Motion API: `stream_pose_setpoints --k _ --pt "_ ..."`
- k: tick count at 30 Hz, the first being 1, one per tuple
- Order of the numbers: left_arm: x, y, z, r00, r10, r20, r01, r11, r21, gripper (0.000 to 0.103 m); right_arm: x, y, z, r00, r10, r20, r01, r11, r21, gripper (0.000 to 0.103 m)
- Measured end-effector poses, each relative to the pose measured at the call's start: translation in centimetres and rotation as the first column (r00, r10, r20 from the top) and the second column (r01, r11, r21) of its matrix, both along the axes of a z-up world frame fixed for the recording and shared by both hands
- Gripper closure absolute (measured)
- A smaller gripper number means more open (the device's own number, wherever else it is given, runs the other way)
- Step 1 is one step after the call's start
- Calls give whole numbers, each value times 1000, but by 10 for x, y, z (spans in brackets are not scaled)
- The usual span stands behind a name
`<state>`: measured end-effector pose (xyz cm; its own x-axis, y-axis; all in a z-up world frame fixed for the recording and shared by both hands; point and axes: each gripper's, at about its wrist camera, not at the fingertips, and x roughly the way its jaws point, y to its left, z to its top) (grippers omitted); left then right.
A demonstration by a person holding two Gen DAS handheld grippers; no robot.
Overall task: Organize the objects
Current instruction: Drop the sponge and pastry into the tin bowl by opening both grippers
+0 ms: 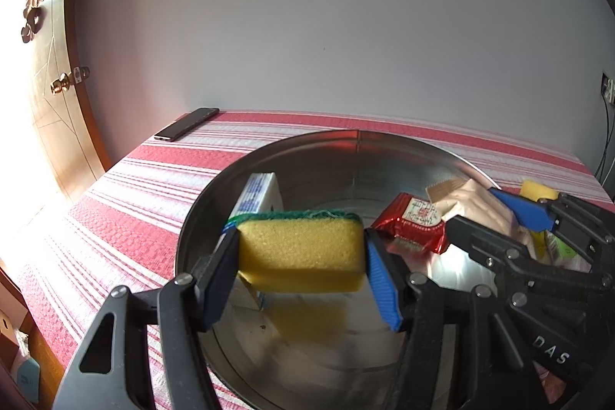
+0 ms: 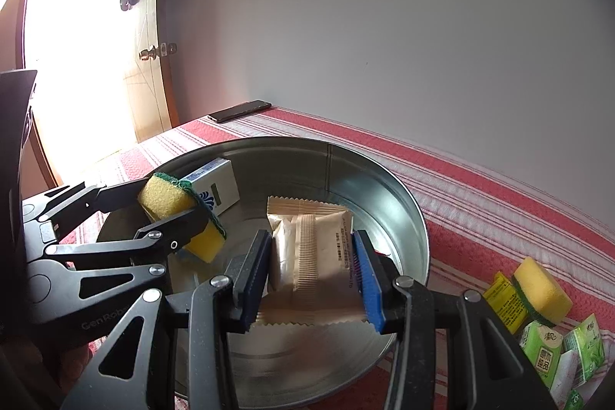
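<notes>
Both grippers over the round metal tin (image 2: 403, 202) on the red-and-white striped cloth (image 1: 127, 214).

Left gripper (image 1: 301, 252): jaws closed onto the short ends of a yellow sponge (image 1: 301, 252) with a green scrubbing face on top. Sponge hangs clear above the tin floor; its yellow reflection shows on the metal beneath.

Right gripper (image 2: 313, 268): jaws closed on the sides of a beige snack packet (image 2: 311, 248), held over the near right part of the tin. Cannot tell whether the packet's near edge touches the floor.

Already in the tin: a white and blue box (image 1: 255, 196) leaning against the far left wall, and a red wrapper (image 1: 413, 221) seen from the left camera, near the middle.

Outside, on the cloth to the near right: a second sponge (image 2: 542, 291) resting on a yellow packet (image 2: 505, 298), and green tissue packs (image 2: 557, 352) just beside them. A dark phone (image 1: 188, 129) lies at the far left corner.

Judgement: a drop-off step, with several items left to gather.

Risks:
- The two grippers are close together inside one tin; lowering at once could knock linkages together.
- Sponge is soft; released from height it may bounce or land on the box and tip it.
- The packet is slick and crinkly; a loose hold could let it slide out early.
- Pushing on the wall could shift the tin on the cloth.
</notes>
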<state>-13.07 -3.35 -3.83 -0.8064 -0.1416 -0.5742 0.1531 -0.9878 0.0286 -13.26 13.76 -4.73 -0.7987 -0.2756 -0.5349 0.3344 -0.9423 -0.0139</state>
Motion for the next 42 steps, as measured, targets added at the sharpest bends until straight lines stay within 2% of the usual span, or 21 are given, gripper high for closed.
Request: stream_pose_setpoints --k 19,22,23,25,27,31,37,42 --pt "-3 1 -9 999 10 37 -10 1000 -8 38 -5 -1 -7 1000 -1 23 1 1000 -17 57" --pt "-1 1 -9 999 14 37 -14 1000 -6 38 -7 -1 -9 999 -7 34 8 1000 -11 52" --pt "-1 1 -9 999 21 39 -21 1000 -7 36 -7 0 -9 999 -19 34 20 1000 -4 49" --pt "0 -2 -9 999 29 39 -29 1000 -1 27 -7 3 -10 999 -44 26 44 999 -6 40" --pt "3 -5 -8 999 37 36 -37 999 12 18 -5 6 -9 998 -58 20 58 998 -20 35" --pt "10 -3 -4 999 47 8 -47 999 3 8 3 13 -4 996 -84 3 84 996 -37 32" --pt "25 12 2 997 57 -45 -58 998 -14 4 23 27 3 993 -116 -36 115 993 -24 32" --pt "42 37 9 994 20 -105 -23 999 -26 2 52 63 11 977 -195 -80 194 981 -23 32"
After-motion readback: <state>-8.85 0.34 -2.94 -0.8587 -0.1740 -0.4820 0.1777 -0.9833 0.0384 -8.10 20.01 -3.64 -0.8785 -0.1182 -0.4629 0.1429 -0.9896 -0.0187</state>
